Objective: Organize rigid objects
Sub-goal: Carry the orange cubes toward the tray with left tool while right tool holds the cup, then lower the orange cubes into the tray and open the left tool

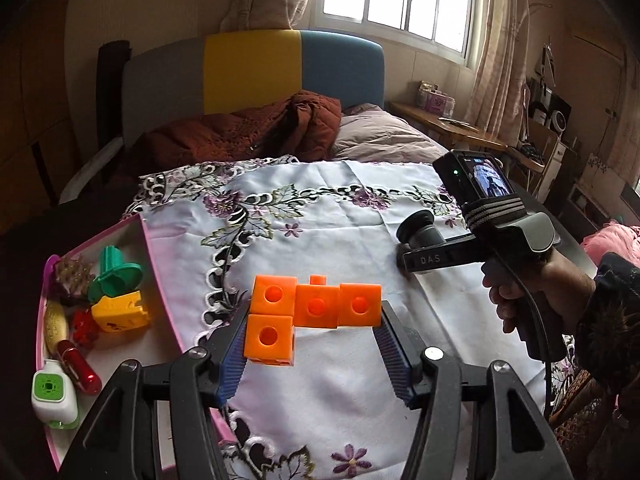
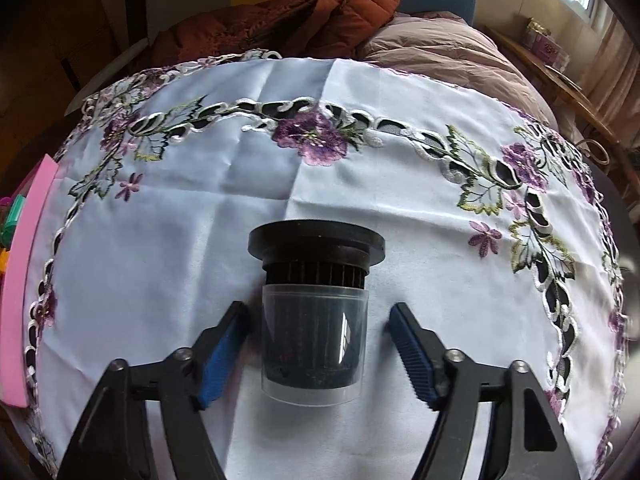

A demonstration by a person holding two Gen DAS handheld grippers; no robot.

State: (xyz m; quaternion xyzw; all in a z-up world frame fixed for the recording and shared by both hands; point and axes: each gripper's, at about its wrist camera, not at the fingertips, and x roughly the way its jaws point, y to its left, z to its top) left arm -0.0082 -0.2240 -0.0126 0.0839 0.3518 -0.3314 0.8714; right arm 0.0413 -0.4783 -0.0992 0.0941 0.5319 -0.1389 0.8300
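My left gripper (image 1: 314,316) is shut on a piece of joined orange cubes (image 1: 308,314) and holds it above the white embroidered cloth (image 1: 344,208). Its pads press on the piece's two ends. A black filter in a clear cup (image 2: 314,320) lies on its side on the cloth (image 2: 168,240). My right gripper (image 2: 318,320) is open, with one finger on each side of the cup, not touching it. The filter (image 1: 418,232) and the right gripper's body also show in the left wrist view at the right.
A pink-rimmed box (image 1: 154,258) at the left holds a green toy (image 1: 116,272), a yellow block (image 1: 120,312), a red cylinder (image 1: 78,366), a white-green device (image 1: 52,392) and other small items. Its pink rim (image 2: 24,272) shows in the right wrist view. Bedding lies behind the cloth.
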